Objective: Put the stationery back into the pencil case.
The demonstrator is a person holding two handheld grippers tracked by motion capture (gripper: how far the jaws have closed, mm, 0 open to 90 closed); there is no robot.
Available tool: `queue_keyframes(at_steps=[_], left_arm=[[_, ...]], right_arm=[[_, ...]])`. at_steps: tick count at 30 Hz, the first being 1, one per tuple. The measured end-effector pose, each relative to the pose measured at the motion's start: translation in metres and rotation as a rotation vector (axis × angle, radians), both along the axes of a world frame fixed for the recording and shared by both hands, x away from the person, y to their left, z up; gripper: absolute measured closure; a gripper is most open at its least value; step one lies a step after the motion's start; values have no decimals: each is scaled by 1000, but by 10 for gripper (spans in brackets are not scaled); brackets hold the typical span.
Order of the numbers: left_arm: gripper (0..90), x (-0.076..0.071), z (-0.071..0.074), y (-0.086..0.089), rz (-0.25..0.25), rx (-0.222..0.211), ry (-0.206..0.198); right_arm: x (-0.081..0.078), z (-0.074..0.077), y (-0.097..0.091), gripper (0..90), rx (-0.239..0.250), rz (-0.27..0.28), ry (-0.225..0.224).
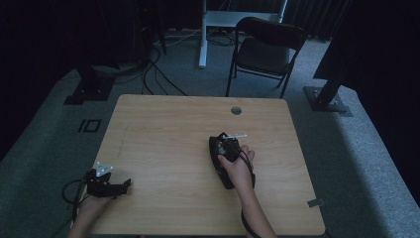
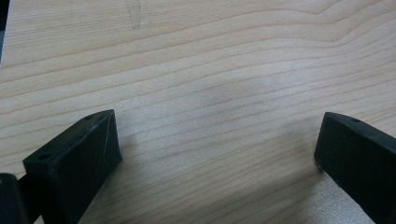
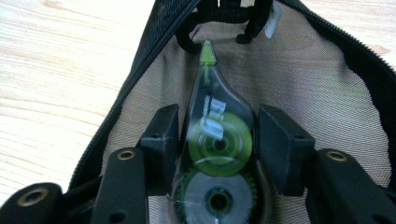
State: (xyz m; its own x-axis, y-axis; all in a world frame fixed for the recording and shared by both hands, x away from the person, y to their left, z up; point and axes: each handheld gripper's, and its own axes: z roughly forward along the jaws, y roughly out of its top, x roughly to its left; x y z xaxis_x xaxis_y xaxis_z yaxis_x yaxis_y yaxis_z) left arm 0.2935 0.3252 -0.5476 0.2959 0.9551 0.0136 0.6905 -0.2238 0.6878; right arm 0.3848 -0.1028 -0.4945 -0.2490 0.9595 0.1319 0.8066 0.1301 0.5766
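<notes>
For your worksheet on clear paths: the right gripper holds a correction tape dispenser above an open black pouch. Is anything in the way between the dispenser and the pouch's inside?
Nothing visible blocks it. The correction tape dispenser, clamped in the right gripper, hangs directly over the pouch, whose zipper is open; the mesh lining below its green tip lies bare.

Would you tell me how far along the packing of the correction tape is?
The pouch lies open on the table. The right gripper clamps the correction tape over its mesh lining. Releasing it and zipping up remain. The left gripper rests open.
</notes>
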Motion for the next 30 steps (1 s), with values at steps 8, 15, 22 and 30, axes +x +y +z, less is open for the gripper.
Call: queue_keyframes(at_steps=[8, 15, 22, 30], left_arm=[[4, 0, 0, 0, -1, 1, 0], [4, 0, 0, 0, 0, 0, 0], [4, 0, 0, 0, 0, 0, 0], [4, 0, 0, 0, -1, 1, 0]], right_arm=[[0, 4, -1, 493, 6, 7, -11], [-1, 9, -3, 485, 17, 10, -23], [-4, 16, -3, 481, 21, 22, -51], [-9, 27, -6, 452, 37, 35, -107]])
